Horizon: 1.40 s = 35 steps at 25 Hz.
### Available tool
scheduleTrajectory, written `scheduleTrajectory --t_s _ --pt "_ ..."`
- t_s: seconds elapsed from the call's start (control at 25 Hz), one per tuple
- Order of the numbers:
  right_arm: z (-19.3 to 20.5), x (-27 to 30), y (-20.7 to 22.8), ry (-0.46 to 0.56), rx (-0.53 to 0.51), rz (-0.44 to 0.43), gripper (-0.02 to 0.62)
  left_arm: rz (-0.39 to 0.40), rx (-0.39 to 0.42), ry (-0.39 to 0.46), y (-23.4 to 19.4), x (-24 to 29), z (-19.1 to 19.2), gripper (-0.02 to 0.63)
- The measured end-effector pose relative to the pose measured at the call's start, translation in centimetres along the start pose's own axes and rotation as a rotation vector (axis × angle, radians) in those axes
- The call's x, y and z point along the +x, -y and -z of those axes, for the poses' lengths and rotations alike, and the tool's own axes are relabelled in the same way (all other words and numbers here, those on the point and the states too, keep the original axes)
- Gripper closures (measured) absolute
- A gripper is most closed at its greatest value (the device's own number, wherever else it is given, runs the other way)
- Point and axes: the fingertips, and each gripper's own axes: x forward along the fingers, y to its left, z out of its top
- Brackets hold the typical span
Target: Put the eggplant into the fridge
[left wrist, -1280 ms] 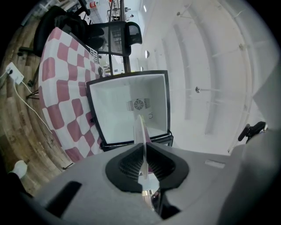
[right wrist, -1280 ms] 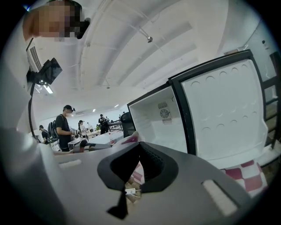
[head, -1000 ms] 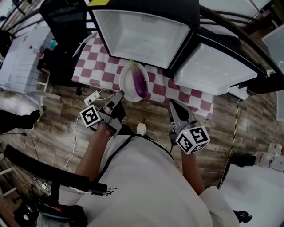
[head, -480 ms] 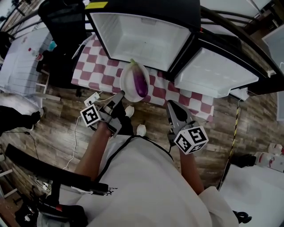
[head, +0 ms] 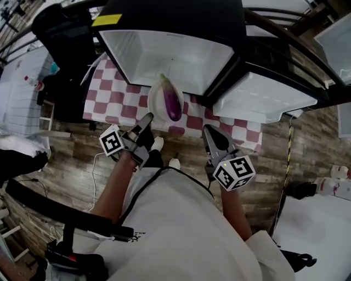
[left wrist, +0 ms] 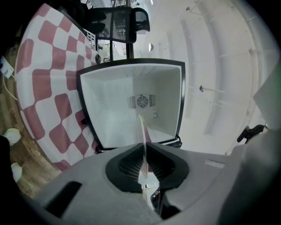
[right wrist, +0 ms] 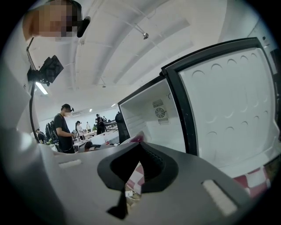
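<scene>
One eggplant (head: 173,103) on plate (head: 156,101), rim pinched by left gripper (head: 147,118)

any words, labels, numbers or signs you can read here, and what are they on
No text is legible in any view.
Yellow label on the fridge top: too blurred to read.
Small dark print on the person's white shirt: too small to read.
Left marker cube and right marker cube: black-and-white square patterns, no letters or digits.
</scene>
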Motion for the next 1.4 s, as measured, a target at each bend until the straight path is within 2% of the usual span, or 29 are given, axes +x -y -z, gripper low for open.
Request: scheduleTrajectory --t_s 0.76,1.08,1.4 --pt "-1.7 9.6 1.6 0.011 0.019 0.115 0.589 0.009 -0.001 -0.183 -3.3 7.1 -8.8 0.577" --pt "-1.8 10.7 2.5 0.008 0.043 0.196 0.589 0.028 -0.019 -0.279 -4.6 10.3 -9.4 0.577" --pt "-0.8 10.0 3.4 0.011 0.097 0.281 0.589 0.030 -0.032 -0.339 -7.8 13.3 -9.3 0.577"
